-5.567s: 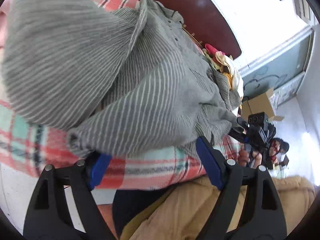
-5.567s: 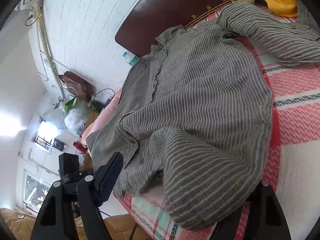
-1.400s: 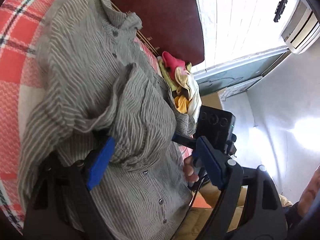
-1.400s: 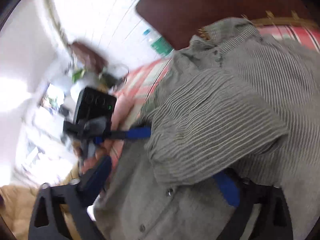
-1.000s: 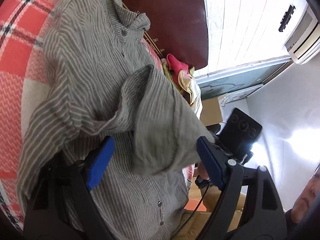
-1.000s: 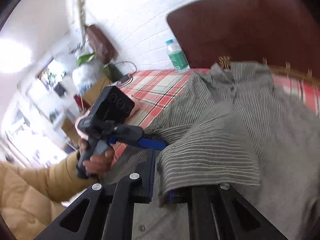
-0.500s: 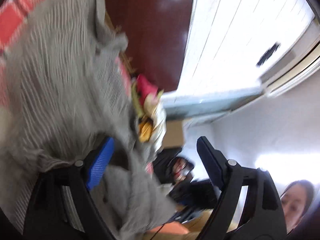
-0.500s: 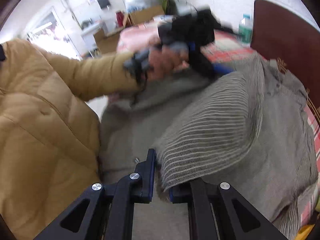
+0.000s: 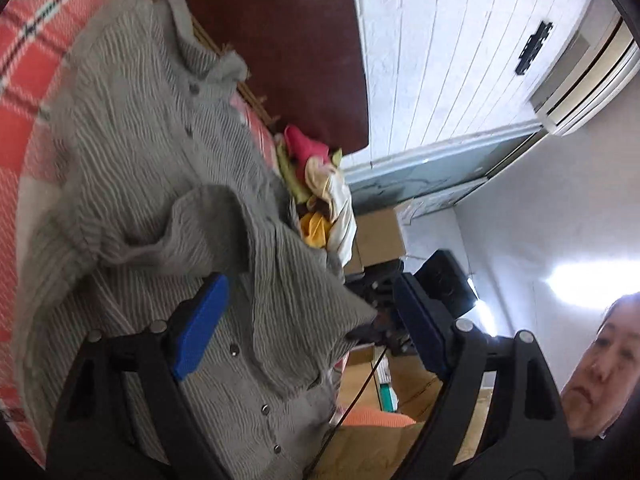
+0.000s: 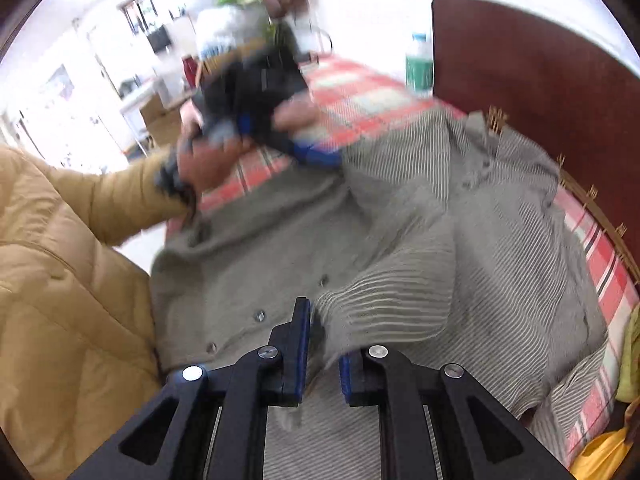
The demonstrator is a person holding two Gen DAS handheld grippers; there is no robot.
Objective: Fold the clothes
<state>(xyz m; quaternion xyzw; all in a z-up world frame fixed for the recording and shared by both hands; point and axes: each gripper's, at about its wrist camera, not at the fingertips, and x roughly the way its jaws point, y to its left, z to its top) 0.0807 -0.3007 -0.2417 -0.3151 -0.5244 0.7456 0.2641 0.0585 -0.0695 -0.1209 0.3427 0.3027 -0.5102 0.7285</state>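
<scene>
We are partway through folding the grey striped shirt (image 9: 160, 168), which is lying button-side up across the plaid blanket (image 9: 36, 32) and filling the left half of the left wrist frame. One sleeve (image 10: 400, 292) is being drawn over the shirt front; the collar at the upper centre is lying flat, and the body folds are still undone, we judge. Our right gripper (image 10: 322, 356) is pinching that sleeve's end, jaws nearly together. Our left gripper (image 9: 308, 320) is hovering with jaws wide apart, gripping nothing. We are seeing no containers, only a loose clothes pile (image 9: 320, 184) at mid-frame.
</scene>
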